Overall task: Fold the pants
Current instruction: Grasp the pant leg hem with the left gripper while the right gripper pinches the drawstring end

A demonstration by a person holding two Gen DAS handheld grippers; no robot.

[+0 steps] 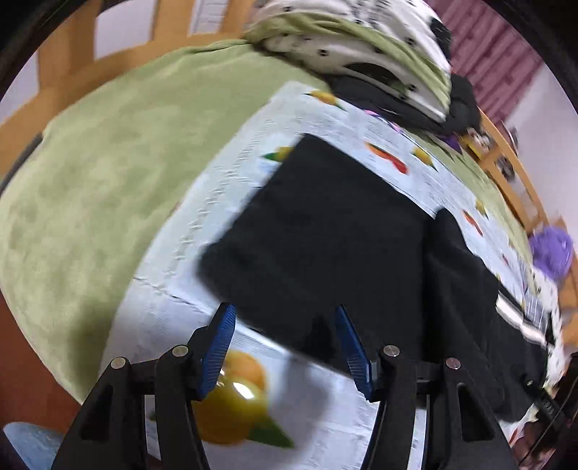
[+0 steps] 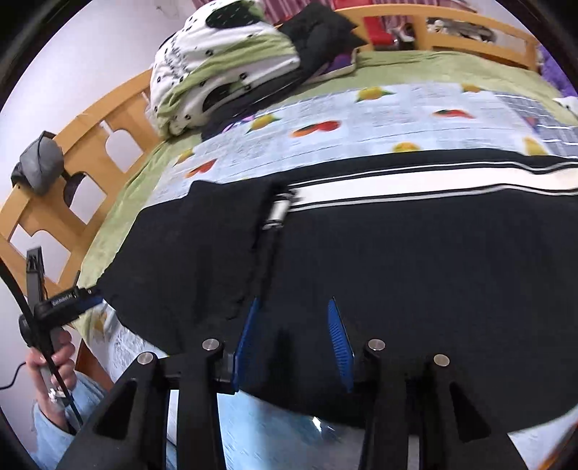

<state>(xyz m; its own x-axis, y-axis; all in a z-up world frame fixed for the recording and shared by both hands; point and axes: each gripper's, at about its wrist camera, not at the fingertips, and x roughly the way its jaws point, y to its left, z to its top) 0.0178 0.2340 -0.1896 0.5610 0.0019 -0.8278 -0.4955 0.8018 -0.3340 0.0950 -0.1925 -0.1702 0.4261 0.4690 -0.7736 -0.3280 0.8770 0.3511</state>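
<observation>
Black pants (image 2: 415,260) with a white side stripe (image 2: 415,184) lie spread on a fruit-print sheet (image 2: 361,108) on the bed. One end is folded over in a flap (image 2: 216,246). My right gripper (image 2: 293,316) hovers open over the pants' near edge, its blue pads apart and pressing on nothing. In the left wrist view the pants (image 1: 325,224) show as a dark, blurred slab. My left gripper (image 1: 285,320) stands open over their near corner, with cloth below the gap and nothing pinched. The left gripper (image 2: 94,291) also shows in the right wrist view, held by a hand (image 2: 54,358).
A pile of white and green spotted bedding (image 2: 224,61) and dark clothes (image 2: 318,29) sits at the head of the bed. A green blanket (image 1: 108,162) covers the mattress. The wooden bed frame (image 2: 90,144) rings it, with a grey bundle (image 2: 38,166) hung on it. A purple thing (image 1: 552,249) lies at the right.
</observation>
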